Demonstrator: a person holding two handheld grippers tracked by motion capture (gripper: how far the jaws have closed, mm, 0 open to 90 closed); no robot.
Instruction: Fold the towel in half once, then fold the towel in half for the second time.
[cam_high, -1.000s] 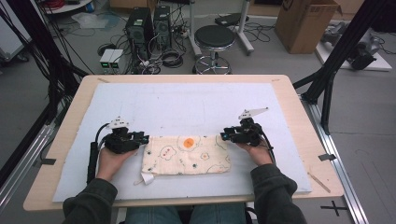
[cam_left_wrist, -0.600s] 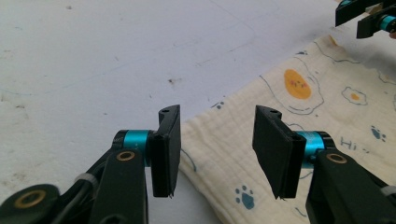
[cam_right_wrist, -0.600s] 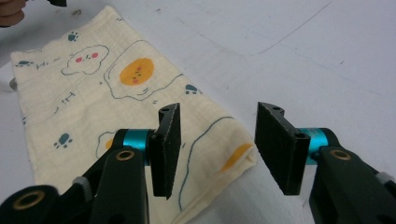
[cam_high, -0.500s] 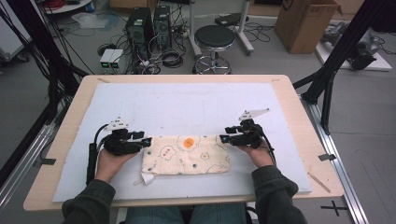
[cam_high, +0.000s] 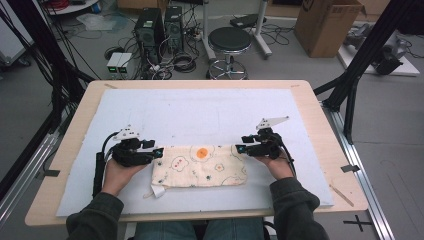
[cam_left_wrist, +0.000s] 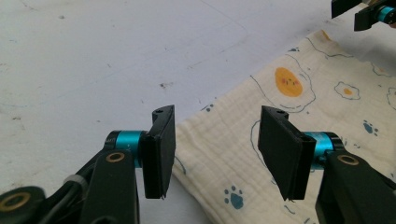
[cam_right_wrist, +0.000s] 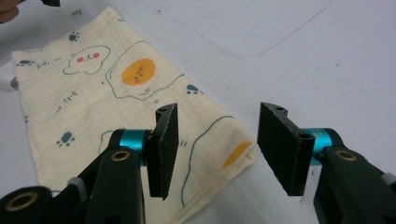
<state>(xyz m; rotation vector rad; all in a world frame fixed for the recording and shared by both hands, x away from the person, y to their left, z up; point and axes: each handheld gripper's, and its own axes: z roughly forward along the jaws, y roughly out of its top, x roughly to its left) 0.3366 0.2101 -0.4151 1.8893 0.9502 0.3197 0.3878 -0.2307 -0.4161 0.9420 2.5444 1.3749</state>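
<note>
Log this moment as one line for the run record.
stage: folded cloth flat on white mat | left gripper: jaws just opening, nothing gripped, at cloth's corner | right gripper: open, over opposite corner

the left gripper (cam_left_wrist: 212, 140) hangs over a white worktop (cam_left_wrist: 84, 60), its two black jaws apart after just opening, nothing pressed between them. under them lies the near corner of a cream cloth (cam_left_wrist: 317, 93) printed with fried eggs and blue paw prints.
</note>
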